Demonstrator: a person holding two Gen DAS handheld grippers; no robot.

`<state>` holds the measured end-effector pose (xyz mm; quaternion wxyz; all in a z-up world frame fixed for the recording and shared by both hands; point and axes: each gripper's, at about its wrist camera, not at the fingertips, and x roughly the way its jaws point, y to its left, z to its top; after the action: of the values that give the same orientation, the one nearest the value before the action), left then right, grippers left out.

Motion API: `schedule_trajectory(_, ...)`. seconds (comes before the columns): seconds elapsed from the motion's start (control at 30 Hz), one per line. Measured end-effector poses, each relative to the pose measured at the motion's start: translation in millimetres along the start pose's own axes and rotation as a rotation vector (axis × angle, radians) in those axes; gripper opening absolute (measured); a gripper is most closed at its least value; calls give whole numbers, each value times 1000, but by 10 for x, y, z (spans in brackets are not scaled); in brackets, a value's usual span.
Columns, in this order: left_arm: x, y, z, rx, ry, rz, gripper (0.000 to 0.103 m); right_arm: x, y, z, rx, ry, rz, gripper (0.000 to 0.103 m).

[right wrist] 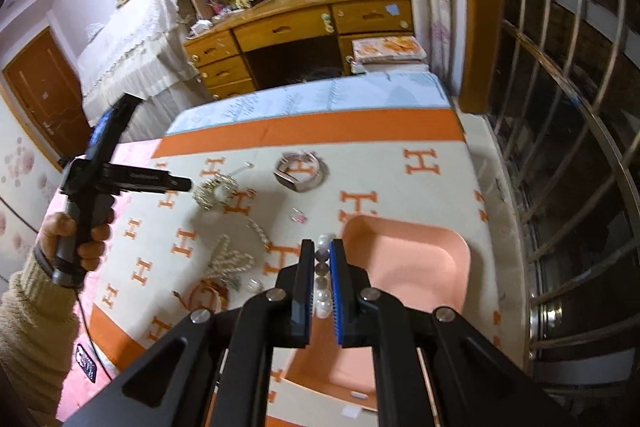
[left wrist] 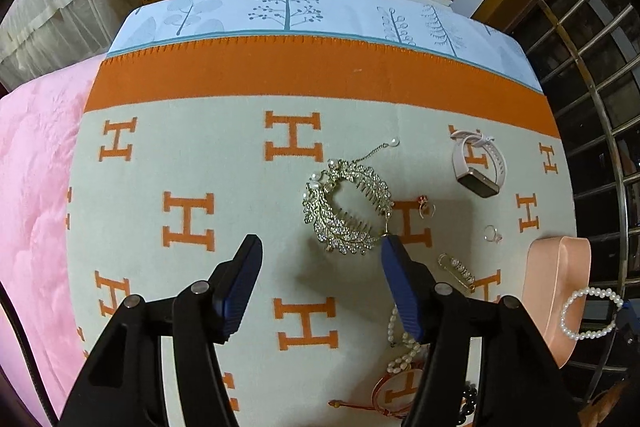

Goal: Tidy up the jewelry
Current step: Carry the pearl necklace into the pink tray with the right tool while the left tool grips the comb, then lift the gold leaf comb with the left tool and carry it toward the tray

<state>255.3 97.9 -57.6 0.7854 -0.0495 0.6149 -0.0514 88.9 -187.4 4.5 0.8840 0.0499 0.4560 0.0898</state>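
My left gripper (left wrist: 320, 247) is open above the blanket, just short of a gold rhinestone hair comb (left wrist: 346, 207), which also shows in the right wrist view (right wrist: 216, 191). My right gripper (right wrist: 323, 247) is shut on a white pearl bracelet (right wrist: 323, 301) and holds it over the near left edge of the peach tray (right wrist: 404, 267). From the left wrist view the bracelet (left wrist: 592, 313) hangs beside the tray (left wrist: 560, 291). A pink smartwatch (left wrist: 478, 167), two rings (left wrist: 426, 207) (left wrist: 493, 234), a pearl pin (left wrist: 458, 267) and a pearl necklace (left wrist: 402, 343) lie on the blanket.
The H-patterned orange and cream blanket (left wrist: 200, 155) covers the bed. A red cord bracelet (left wrist: 384, 395) and dark beads (left wrist: 468, 407) lie near the front edge. A wooden desk (right wrist: 296, 35) stands behind, window bars (right wrist: 560, 147) at the right, a pink quilt (left wrist: 36, 167) at the left.
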Motion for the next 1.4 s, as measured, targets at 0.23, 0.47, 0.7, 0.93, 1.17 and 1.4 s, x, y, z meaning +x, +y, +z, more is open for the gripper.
schedule_trajectory(0.23,172,-14,15,-34,31,5,60,273,-95,-209,39,78,-21,8)
schedule_trajectory(0.47,342,-35,75,-79,56,-4,60,360,3,-313,-8,68,-53,12)
schedule_trajectory(0.7,438,20,131,-167,39,-9,60,443,55,-366,-26,88,-12,20)
schedule_trajectory(0.93,478,43,148,-192,42,-19,42,510,76,-389,-23,99,18,20)
schedule_trajectory(1.17,561,37,176,-199,54,1,33,520,57,-409,-21,91,25,20)
schedule_trajectory(1.4,565,6,175,-222,35,26,32,542,23,-436,-1,91,31,20)
